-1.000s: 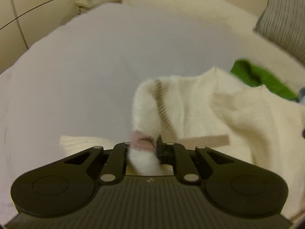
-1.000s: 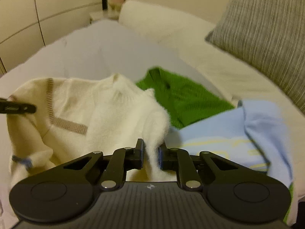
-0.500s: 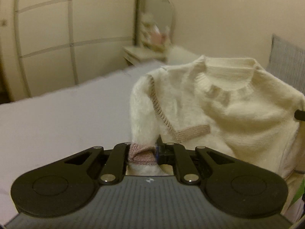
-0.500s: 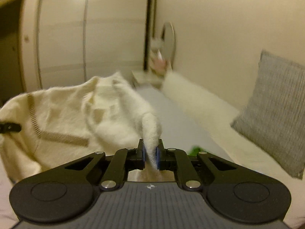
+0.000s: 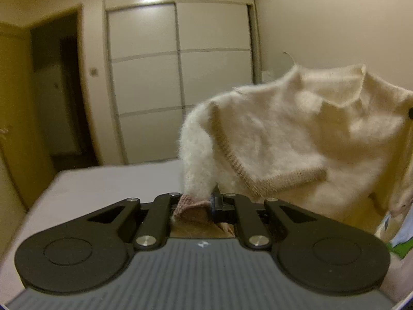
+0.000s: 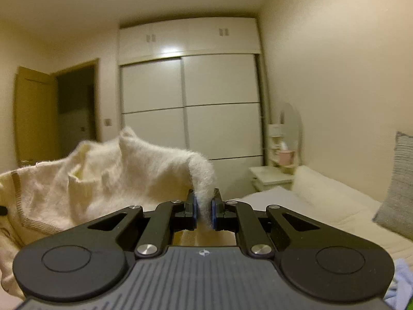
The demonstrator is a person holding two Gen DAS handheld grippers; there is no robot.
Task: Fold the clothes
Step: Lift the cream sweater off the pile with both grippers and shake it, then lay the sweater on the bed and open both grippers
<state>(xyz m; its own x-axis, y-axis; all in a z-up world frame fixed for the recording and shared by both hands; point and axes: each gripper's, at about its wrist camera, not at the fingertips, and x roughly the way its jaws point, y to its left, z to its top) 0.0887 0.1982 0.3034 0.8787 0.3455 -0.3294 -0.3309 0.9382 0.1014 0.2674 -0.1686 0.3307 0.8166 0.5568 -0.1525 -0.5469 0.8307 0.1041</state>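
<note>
Both grippers are clamped on the same fluffy cream sweater, one sleeve end each. Left gripper has its jaws pinched narrow on the pinkish-brown ribbed cuff of one sleeve, and the right gripper has its blue-padded jaws squeezed tight on the fuzzy white tip of the other sleeve. So the sweater is up in the air, strung between the two, well above the bed; its neck opening sags in the middle and a tan knit stripe runs across the chest. Behind it stand a white sliding wardrobe and an open doorway. From the right wrist view, a grey striped pillow sits on the bed, with a bit of light blue fabric at the bottom corner.
</note>
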